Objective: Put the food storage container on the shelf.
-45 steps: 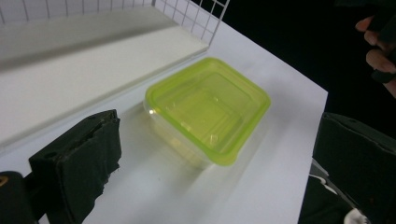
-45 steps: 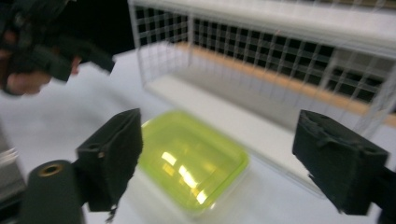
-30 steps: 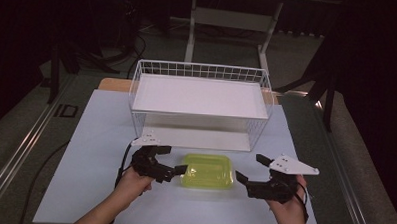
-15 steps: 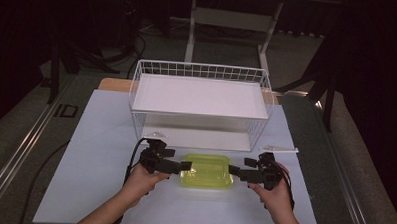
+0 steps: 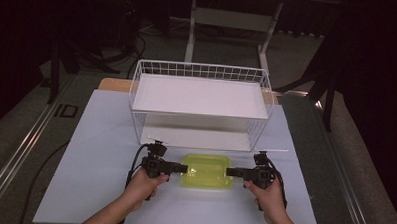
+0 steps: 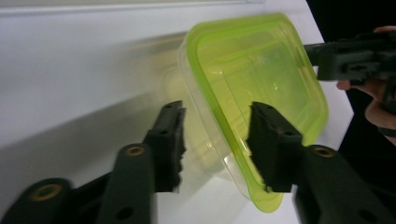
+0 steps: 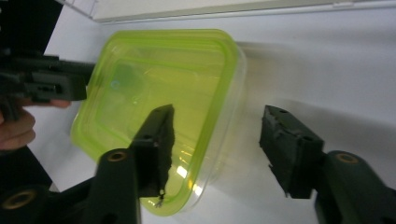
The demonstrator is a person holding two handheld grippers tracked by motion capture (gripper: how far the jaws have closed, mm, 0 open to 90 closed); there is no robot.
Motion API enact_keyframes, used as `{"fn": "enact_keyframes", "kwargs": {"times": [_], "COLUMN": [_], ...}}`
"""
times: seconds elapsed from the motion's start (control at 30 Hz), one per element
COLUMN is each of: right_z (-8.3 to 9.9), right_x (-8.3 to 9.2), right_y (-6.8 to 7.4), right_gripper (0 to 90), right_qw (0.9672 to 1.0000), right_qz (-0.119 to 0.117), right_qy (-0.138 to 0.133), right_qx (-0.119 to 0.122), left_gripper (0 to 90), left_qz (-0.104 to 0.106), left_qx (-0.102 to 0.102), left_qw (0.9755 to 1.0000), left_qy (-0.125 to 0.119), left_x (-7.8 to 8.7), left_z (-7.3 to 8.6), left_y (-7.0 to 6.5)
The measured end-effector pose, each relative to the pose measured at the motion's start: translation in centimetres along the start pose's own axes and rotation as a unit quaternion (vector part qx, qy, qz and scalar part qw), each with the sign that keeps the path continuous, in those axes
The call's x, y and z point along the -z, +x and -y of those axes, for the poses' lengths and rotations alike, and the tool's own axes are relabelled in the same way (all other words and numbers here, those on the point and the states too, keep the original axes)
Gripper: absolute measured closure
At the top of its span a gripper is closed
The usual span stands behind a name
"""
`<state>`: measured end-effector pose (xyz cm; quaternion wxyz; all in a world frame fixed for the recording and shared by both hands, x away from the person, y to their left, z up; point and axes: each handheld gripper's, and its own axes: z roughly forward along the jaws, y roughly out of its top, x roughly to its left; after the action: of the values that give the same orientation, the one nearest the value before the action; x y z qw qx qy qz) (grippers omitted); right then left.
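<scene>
A clear container with a yellow-green lid (image 5: 207,171) lies on the white tabletop (image 5: 95,158) in front of a wire rack. My left gripper (image 5: 184,168) points at its left end and my right gripper (image 5: 229,171) at its right end. In the left gripper view the container (image 6: 257,70) has its near rim between the jaws of the left gripper (image 6: 217,135), which have just been closing, with a gap still showing. In the right gripper view the container (image 7: 159,79) sits with one jaw of the right gripper (image 7: 217,135) over the lid and the other well off the wall, also just closing.
A white wire rack (image 5: 200,69) with two shelves stands just behind the container. The tabletop's front edge runs under the person's forearms. Dark floor, cables and a desk frame lie beyond the table.
Both grippers have come down and inward from the container's sides to its two ends. Their jaws have narrowed around its rim. The container has not moved.
</scene>
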<state>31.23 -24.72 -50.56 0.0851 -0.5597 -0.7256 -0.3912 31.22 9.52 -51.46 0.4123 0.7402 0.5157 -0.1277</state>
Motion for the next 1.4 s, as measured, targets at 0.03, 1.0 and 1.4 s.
{"fn": "enact_keyframes", "kwargs": {"times": [0.03,1.0,1.4], "right_z": [0.0,1.3,2.0], "right_x": [0.0,0.0,0.6], "right_y": [0.0,1.3,2.1], "right_gripper": [46.9,76.4,79.4], "right_qw": [1.0,0.9999,0.9998], "right_qz": [0.0,0.008,0.008], "right_qy": [0.0,-0.006,-0.012], "right_qx": [0.0,0.005,0.016], "left_gripper": [60.5,74.7,80.4], "left_qz": [0.0,-0.027,-0.056], "left_qx": [0.0,-0.01,-0.032], "left_qw": [1.0,0.9995,0.9972], "left_qy": [0.0,-0.015,-0.037], "left_x": [0.0,-0.2,0.6], "left_z": [0.0,1.5,2.2], "left_y": [0.0,-1.8,-3.1]}}
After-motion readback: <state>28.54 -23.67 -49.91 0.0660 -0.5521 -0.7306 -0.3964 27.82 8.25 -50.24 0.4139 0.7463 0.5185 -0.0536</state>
